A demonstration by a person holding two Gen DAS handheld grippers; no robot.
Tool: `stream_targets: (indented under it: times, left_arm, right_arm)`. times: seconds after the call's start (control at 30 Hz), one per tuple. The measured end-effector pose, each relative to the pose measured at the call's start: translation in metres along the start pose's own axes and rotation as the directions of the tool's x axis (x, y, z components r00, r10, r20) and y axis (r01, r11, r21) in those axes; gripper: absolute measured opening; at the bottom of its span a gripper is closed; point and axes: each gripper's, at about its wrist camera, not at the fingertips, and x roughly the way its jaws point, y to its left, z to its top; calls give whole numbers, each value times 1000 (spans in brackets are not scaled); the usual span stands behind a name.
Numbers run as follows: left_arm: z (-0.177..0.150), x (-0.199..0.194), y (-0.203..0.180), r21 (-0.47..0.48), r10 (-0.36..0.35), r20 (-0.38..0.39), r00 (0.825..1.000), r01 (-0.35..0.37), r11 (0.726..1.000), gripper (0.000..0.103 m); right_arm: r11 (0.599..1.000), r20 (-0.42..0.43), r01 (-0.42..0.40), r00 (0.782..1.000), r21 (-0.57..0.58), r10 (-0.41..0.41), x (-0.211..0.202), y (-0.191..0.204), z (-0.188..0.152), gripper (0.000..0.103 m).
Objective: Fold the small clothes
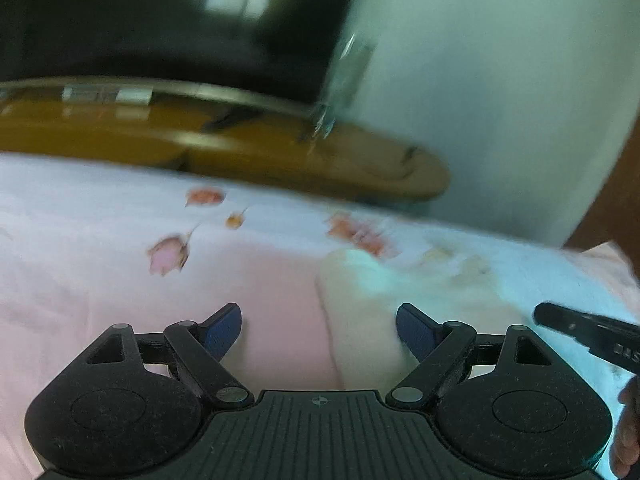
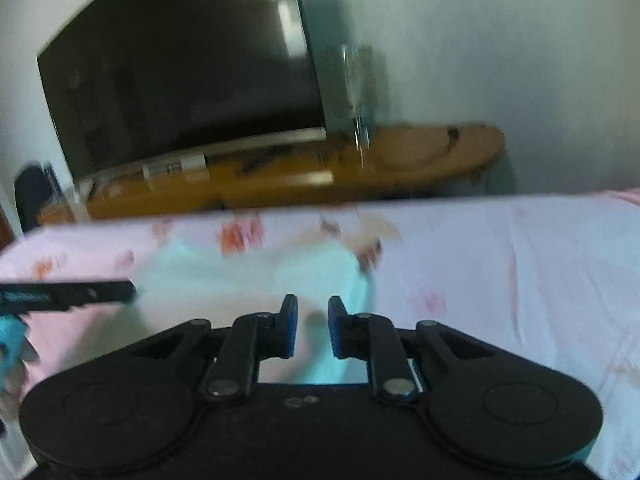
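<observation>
Left tongs [image 1: 319,330] gape wide; right tongs [image 2: 313,326] stand narrowly apart, empty, above pale garment [image 2: 256,280] on bed [image 2: 500,248].

Black grippers [image 1: 319,332]; blue, perhaps ribbed, pads [image 2: 291,330].

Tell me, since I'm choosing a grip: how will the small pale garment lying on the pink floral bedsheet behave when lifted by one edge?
The small pale garment lies in soft rounded folds, so it will probably droop rather than hold shape. It looks thin, likely light. The pink floral bedsheet beneath might get pinched along with it.
</observation>
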Motion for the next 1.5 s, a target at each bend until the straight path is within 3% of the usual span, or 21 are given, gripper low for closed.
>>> stream_targets:
  times: [0.03, 0.1, 0.17, 0.33, 0.4, 0.47, 0.5, 0.53, 0.6, 0.7, 0.8, 0.83, 0.87, 0.9, 1.1, 1.37, 1.43, 1.5]
  left_arm:
    - [-2, 11, -1, 18, 7, -42, 999, -6, 1000, 91]
    - [-4, 13, -7, 50, 25, -28, 999, -23, 998, 92]
    - [0, 7, -11, 59, 37, -37, 999, -35, 998, 92]
    - [-11, -36, -11, 80, -5, 49, 999, 1, 997, 92]
    - [-22, -31, -7, 82, -1, 7, 1000, 1, 997, 92]
    - [-30, -16, -2, 65, -21, -17, 1000, 22, 998, 97]
    - [-29, -16, -4, 80, -9, -16, 1000, 10, 997, 98]
    - [-27, -17, -7, 79, 3, -27, 1000, -1, 997, 97]
    - [-23, -31, -13, 94, -3, -18, 1000, 4, 996, 96]
    - [-32, -60, -17, 128, -15, 14, 1000, 13, 992, 96]
    - [-51, -54, -14, 119, -5, -40, 999, 10, 993, 96]
    - [-55, -49, -12, 102, -22, -49, 999, 27, 994, 96]
    - [-56, -47, -11, 80, -31, -40, 999, 34, 996, 97]
    - [-55, -48, -13, 91, -20, -43, 999, 24, 996, 97]
    - [-57, -72, -24, 144, -8, -46, 999, 14, 990, 96]
    - [-77, -107, -32, 168, -46, -53, 998, 54, 984, 96]
    - [-92, -111, -35, 179, -51, -83, 995, 65, 982, 96]
    - [-114, -111, -41, 225, -41, -122, 992, 68, 972, 97]
  right_arm:
    - [1000, -16, 4, 1000, -23, -5, 11, 2, 0, 20]
    - [994, -124, 76, 989, -84, -86, 39, 1, -9, 19]
    - [995, -94, 82, 992, -52, -87, 38, -5, -12, 26]
    - [999, -46, 49, 998, -16, -49, -2, -1, -12, 25]
    - [1000, -11, 2, 1000, -31, -3, -23, 9, -14, 25]
    - [995, -54, -3, 999, -101, -2, -20, 20, -23, 24]
    - [988, -110, 33, 993, -151, -50, -9, 23, -32, 24]
    - [988, -79, 47, 995, -147, -59, -10, 20, -35, 28]
    - [996, -110, 53, 992, -70, -60, -11, 12, -27, 32]
    - [998, -74, 31, 997, -46, -34, -38, 17, -21, 26]
    - [999, -65, -23, 998, -48, 20, -60, 25, -32, 28]
    - [997, -91, -16, 996, -76, 9, -58, 30, -40, 30]
    - [990, -140, 32, 989, -135, -51, -46, 35, -49, 29]
    - [984, -125, 60, 989, -167, -81, -39, 39, -52, 33]
    - [991, -118, 62, 990, -120, -76, -62, 43, -48, 31]
    - [996, -82, 44, 995, -73, -50, -99, 47, -60, 30]
    - [997, -107, 45, 993, -64, -51, -99, 47, -68, 30]
    - [997, -191, 54, 979, -64, -66, -88, 43, -87, 32]
